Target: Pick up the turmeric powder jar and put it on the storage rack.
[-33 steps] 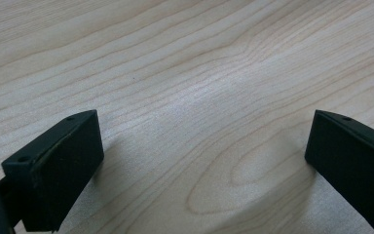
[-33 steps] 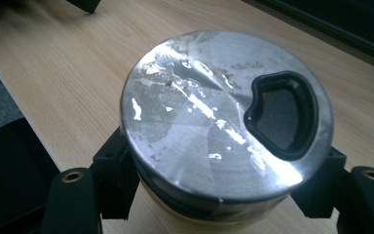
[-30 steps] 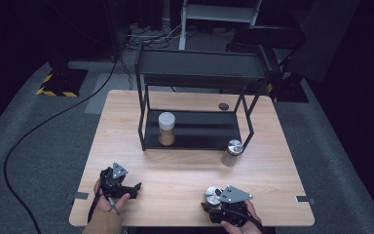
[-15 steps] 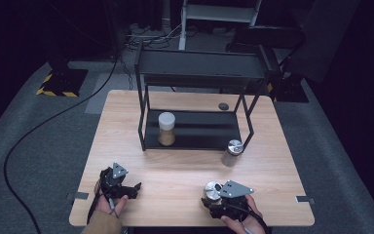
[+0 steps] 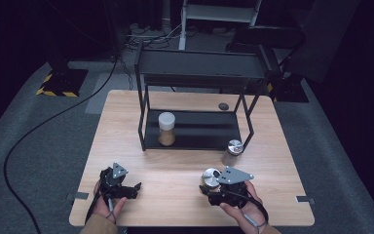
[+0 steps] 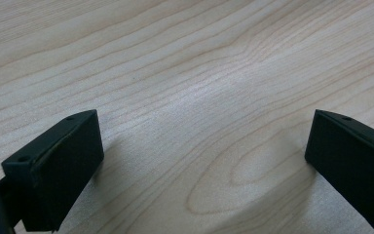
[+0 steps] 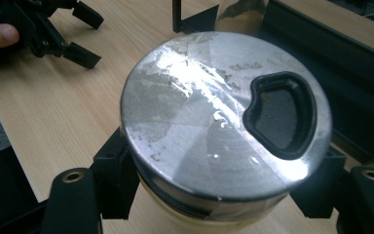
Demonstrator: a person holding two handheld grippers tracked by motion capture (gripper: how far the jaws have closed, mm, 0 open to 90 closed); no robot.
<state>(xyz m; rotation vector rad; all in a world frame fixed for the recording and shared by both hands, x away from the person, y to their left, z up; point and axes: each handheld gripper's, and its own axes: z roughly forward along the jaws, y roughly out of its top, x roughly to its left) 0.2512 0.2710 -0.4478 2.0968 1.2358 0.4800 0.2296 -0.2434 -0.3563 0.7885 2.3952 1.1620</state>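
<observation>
Gripping a jar with a silver lid between its two jaws, the right gripper holds it above the table, while the left gripper, well apart, has its jaws wide apart and empty.

The black two-tier rack blocks the upper middle of the frame, one jar on its lower shelf, another just outside its right leg. The lower centre of the surface lies bare between the tools.

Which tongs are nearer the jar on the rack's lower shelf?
Left. The left tongs lie just left and in front of the jar; the right tongs lie farther right.
</observation>
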